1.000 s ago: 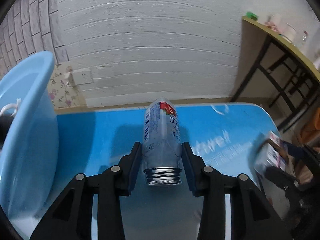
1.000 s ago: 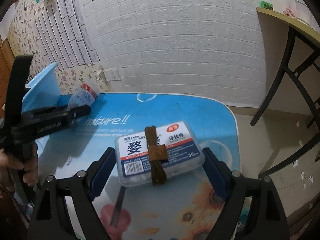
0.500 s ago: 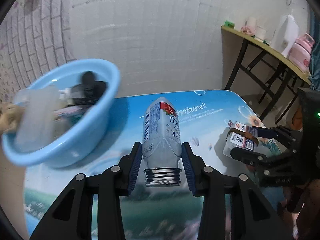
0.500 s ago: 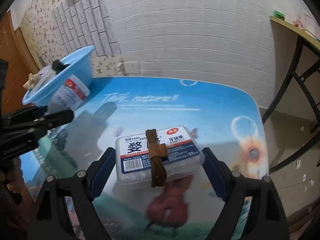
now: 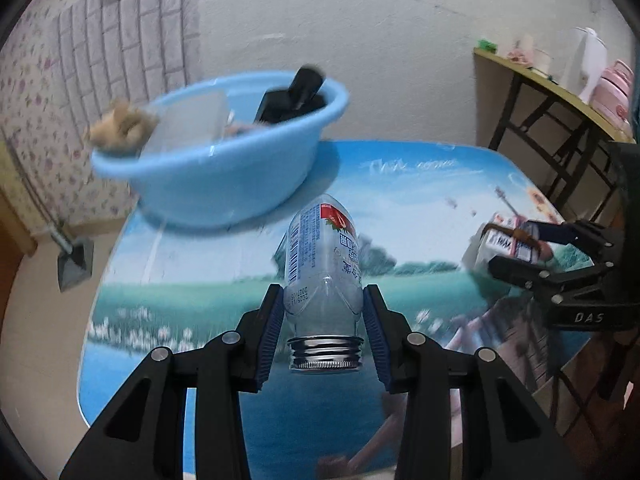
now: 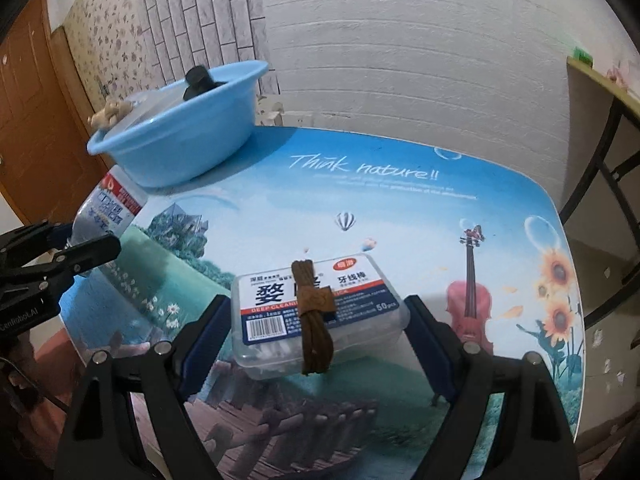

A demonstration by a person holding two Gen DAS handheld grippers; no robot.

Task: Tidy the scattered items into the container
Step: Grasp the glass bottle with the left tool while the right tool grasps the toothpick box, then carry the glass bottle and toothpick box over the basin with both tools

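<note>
Two grippers, each holding one thing
The left gripper [image 5: 323,326] squeezes a clear plastic bottle [image 5: 323,276]; the right gripper [image 6: 318,330] squeezes a clear floss box [image 6: 320,312], near the round blue plastic bowl [image 6: 180,144] far left

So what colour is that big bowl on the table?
Light blue; the bowl shows best in the right wrist view.

A table [image 6: 400,208] has a picture of sky and sunflowers on it. A side table [image 5: 560,92] stands by the white wall [image 6: 400,60]. A brown door [image 6: 28,120] is on the left.

Open tabletop [image 6: 400,216] leads to basin [image 6: 180,148], already crowded inside
</note>
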